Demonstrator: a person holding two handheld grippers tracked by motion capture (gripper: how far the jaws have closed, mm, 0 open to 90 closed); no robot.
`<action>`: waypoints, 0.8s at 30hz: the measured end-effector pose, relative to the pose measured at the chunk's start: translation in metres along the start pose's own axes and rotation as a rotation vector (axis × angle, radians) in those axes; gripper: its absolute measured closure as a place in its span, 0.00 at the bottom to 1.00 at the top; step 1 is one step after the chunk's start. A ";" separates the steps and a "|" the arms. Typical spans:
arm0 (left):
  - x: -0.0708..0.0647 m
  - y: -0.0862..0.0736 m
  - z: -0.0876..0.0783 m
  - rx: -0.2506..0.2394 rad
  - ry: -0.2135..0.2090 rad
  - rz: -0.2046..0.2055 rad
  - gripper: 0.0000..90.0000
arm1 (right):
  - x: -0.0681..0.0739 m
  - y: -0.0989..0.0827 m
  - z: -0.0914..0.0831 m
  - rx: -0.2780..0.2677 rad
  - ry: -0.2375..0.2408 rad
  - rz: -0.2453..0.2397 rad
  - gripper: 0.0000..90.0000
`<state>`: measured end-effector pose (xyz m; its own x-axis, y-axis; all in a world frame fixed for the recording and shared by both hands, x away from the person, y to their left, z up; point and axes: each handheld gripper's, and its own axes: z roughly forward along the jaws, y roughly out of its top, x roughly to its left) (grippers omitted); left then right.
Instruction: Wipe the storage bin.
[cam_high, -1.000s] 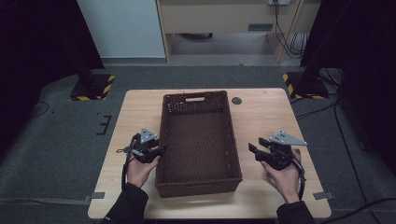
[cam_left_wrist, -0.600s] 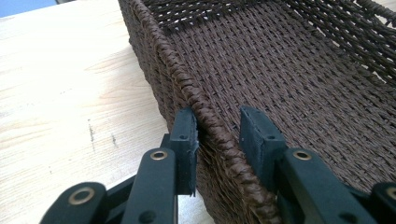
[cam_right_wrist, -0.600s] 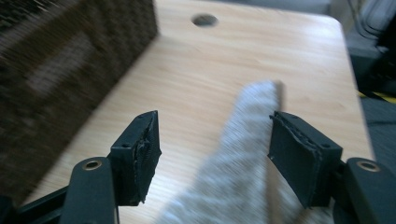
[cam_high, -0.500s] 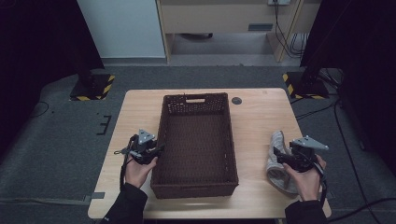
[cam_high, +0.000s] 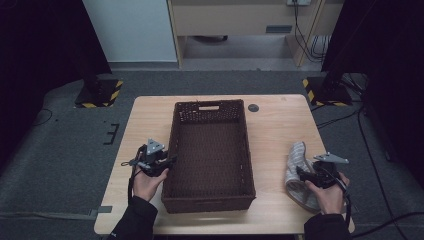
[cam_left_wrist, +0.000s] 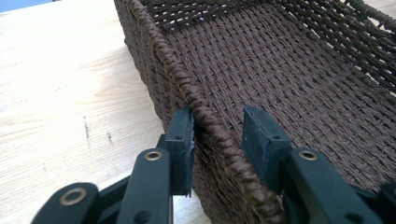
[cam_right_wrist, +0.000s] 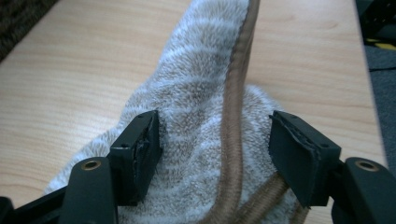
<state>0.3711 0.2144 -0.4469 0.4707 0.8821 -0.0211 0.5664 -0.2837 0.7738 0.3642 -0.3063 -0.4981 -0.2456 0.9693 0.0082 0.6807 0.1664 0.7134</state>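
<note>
Evidently the left gripper (cam_left_wrist: 217, 140) straddles the left rim of the dark brown woven wicker basket (cam_high: 210, 197), steadying it mid-table with jaws slightly parted, while the right gripper (cam_right_wrist: 215, 151), jaws wide, brackets the unpinched grey striped brown-edged towel (cam_high: 299, 172) by the right edge.

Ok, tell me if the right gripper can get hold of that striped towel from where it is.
Probably yes. The right gripper stands open with the towel heaped between its jaws, and nothing lies between pads and cloth. The basket sits well off to the side, its rim straddled by the left gripper.
</note>
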 end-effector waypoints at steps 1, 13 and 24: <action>0.000 0.000 0.000 0.000 0.000 0.000 0.69 | 0.001 -0.001 0.002 0.001 0.005 0.002 0.38; 0.009 0.009 -0.003 -0.041 0.004 -0.031 0.58 | 0.002 -0.002 0.011 0.020 0.060 0.021 0.83; 0.018 0.013 0.019 0.001 -0.032 -0.079 0.69 | 0.018 0.019 -0.011 -0.154 0.223 0.013 0.84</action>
<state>0.4001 0.2191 -0.4492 0.4458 0.8892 -0.1027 0.6035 -0.2138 0.7682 0.3654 -0.2879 -0.4764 -0.3954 0.9045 0.1597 0.5760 0.1087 0.8102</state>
